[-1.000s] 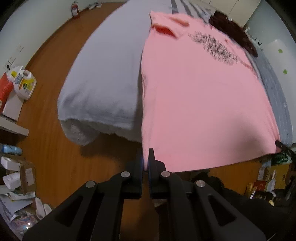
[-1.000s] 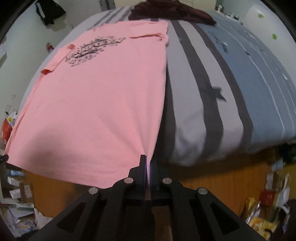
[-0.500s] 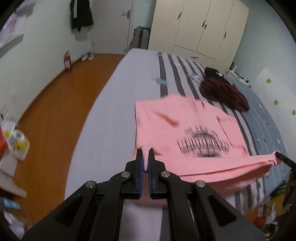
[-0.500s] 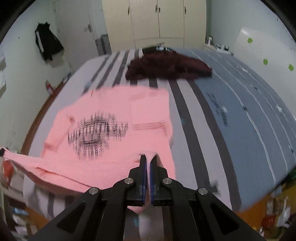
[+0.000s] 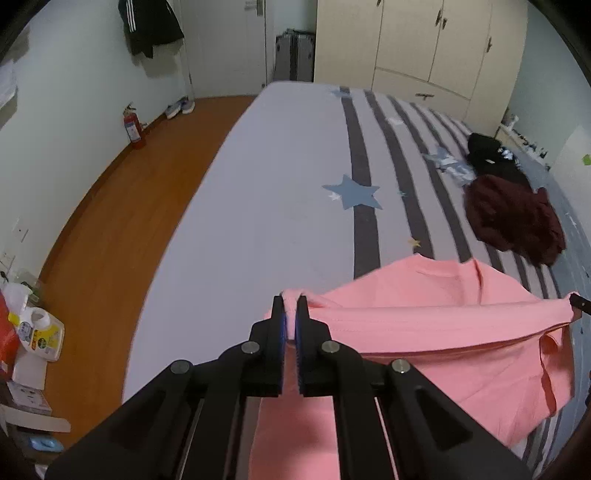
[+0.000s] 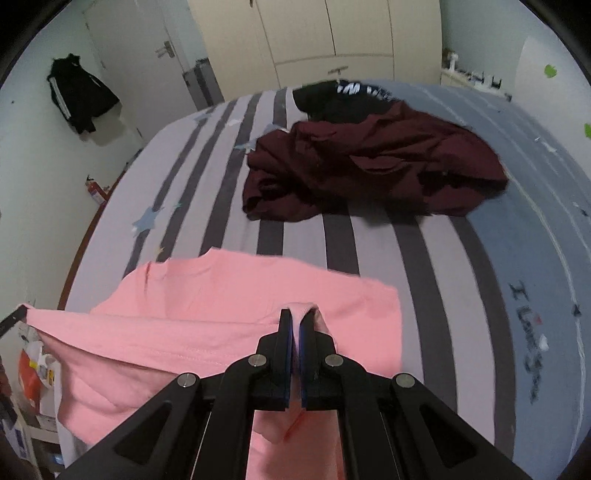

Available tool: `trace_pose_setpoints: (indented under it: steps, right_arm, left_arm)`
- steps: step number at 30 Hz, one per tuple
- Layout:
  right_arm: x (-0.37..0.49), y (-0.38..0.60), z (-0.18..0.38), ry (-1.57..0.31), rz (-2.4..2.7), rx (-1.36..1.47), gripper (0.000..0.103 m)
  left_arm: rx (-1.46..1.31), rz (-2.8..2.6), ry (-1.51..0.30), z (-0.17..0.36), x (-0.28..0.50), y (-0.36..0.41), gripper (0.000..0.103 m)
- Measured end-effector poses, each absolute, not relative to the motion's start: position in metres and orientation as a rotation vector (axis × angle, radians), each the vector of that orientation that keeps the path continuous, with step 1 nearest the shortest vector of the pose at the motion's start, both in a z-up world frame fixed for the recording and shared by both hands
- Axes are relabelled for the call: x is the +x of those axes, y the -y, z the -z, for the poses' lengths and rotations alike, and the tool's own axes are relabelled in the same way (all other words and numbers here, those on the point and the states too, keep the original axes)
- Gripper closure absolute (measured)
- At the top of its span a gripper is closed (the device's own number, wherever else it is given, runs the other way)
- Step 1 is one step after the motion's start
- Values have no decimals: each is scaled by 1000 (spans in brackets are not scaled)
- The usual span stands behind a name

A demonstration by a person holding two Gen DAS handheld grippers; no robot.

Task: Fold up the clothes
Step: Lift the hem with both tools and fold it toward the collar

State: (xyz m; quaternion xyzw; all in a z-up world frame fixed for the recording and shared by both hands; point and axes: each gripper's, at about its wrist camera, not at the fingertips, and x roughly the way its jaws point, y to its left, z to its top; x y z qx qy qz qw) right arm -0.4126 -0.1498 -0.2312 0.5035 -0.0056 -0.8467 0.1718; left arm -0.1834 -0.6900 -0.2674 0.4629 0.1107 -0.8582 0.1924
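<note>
Striped bedsheet (image 5: 280,206), wood floor (image 5: 122,206), perhaps laminate.

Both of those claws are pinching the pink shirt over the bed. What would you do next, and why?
Probably lower the held edge onto the far part of the pink shirt. The left gripper and right gripper each pinch a corner, the edge is stretched between them, and the shirt is already doubled over on the bed.

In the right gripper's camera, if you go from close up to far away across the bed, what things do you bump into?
right gripper pinching the pink shirt → bare striped bedsheet → dark red garment → black garment with white letters → cream wardrobe
</note>
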Motion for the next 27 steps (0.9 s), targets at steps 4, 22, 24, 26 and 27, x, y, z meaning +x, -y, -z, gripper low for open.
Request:
trace_pose_setpoints:
  steps: [4, 22, 24, 26, 27]
  right_arm:
    - [-458, 166, 260, 0, 2347, 1519, 100]
    - [-537, 176, 312, 176, 2317, 1686, 42]
    - [-536, 161, 302, 246, 2356, 1633, 41]
    - [-532, 154, 295, 198, 2393, 1606, 41]
    - [-527, 154, 292, 127, 2411, 1587, 41]
  left_arm:
    - [1361, 2360, -297, 296, -221, 700, 100]
    - [1436, 2393, -540, 342, -286, 749, 47]
    - [1403, 2408, -550, 338, -283, 751, 46]
    - [1389, 2410, -542, 336, -281, 751, 46]
    - [1397, 2406, -533, 337, -279, 750, 46]
